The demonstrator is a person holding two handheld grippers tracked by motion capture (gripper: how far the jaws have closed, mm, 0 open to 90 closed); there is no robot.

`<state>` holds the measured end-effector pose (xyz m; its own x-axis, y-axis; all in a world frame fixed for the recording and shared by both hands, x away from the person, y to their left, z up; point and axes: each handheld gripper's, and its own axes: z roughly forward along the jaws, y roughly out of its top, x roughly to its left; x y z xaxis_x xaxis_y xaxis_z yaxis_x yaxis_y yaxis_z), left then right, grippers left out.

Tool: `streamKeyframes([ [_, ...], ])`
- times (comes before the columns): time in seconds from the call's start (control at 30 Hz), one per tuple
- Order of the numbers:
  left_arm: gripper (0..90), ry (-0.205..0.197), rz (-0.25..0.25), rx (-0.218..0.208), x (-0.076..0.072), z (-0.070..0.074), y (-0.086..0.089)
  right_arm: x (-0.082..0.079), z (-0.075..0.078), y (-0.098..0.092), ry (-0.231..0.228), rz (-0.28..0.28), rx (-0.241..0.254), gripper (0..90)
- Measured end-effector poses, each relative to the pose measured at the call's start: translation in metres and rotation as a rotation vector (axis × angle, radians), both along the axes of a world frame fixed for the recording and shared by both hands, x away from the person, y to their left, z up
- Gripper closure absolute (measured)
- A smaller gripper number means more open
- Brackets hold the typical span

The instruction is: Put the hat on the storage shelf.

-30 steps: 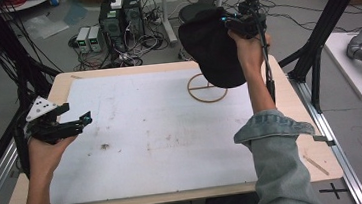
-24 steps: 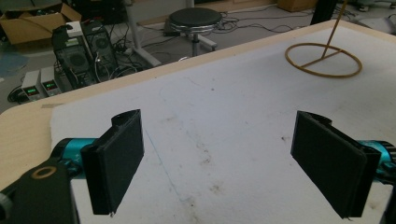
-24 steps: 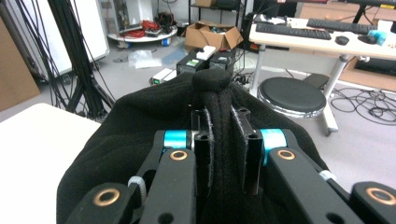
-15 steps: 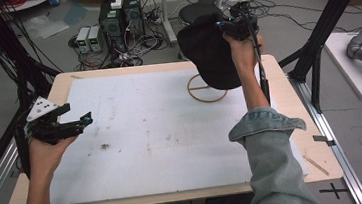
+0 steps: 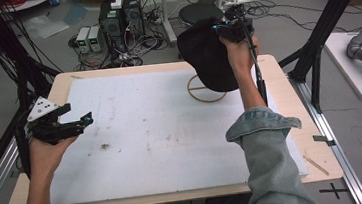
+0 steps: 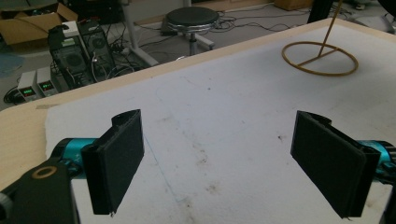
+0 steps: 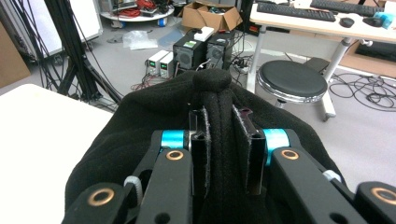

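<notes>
Raised above the far right part of the surface (image 5: pixel 147 135): right tool (image 7: pixel 219 154), pads pinched tight on a fold of soft black fleece hat (image 7: pixel 140 121), its rounded crown hanging in front of the hand (image 5: pixel 237 51), knob of fabric bunched just above the jaws. Below the hat, on the white, stained, matte sheet: thin wooden stand (image 6: pixel 320 58) with ring-shaped base, crossbar and slim upright rod. At the left edge: left tool (image 6: pixel 229 163), held low over the sheet, flat black rubbery pads spread wide apart, nothing between them. Pale wooden rim around the sheet.
</notes>
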<state>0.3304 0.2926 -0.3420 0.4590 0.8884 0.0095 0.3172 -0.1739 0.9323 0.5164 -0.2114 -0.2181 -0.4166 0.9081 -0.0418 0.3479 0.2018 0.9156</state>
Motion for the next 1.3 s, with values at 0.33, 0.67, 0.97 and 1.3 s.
streamKeyframes([
  [0.33,17.6,-0.003,-0.004,0.002,-0.001,0.001,0.000,0.002,-0.003,-0.001,0.017,0.002,0.026,74.3],
  [0.67,17.6,0.000,-0.008,0.004,-0.001,0.001,-0.002,0.006,-0.010,-0.002,0.048,0.007,0.050,69.6],
  [0.97,17.6,-0.002,-0.009,0.005,-0.001,0.002,-0.001,0.006,-0.010,-0.002,0.036,0.008,0.059,65.4],
  [1.3,17.6,-0.004,-0.010,0.006,-0.002,0.002,-0.001,0.005,-0.009,-0.005,0.041,-0.003,0.060,55.0],
])
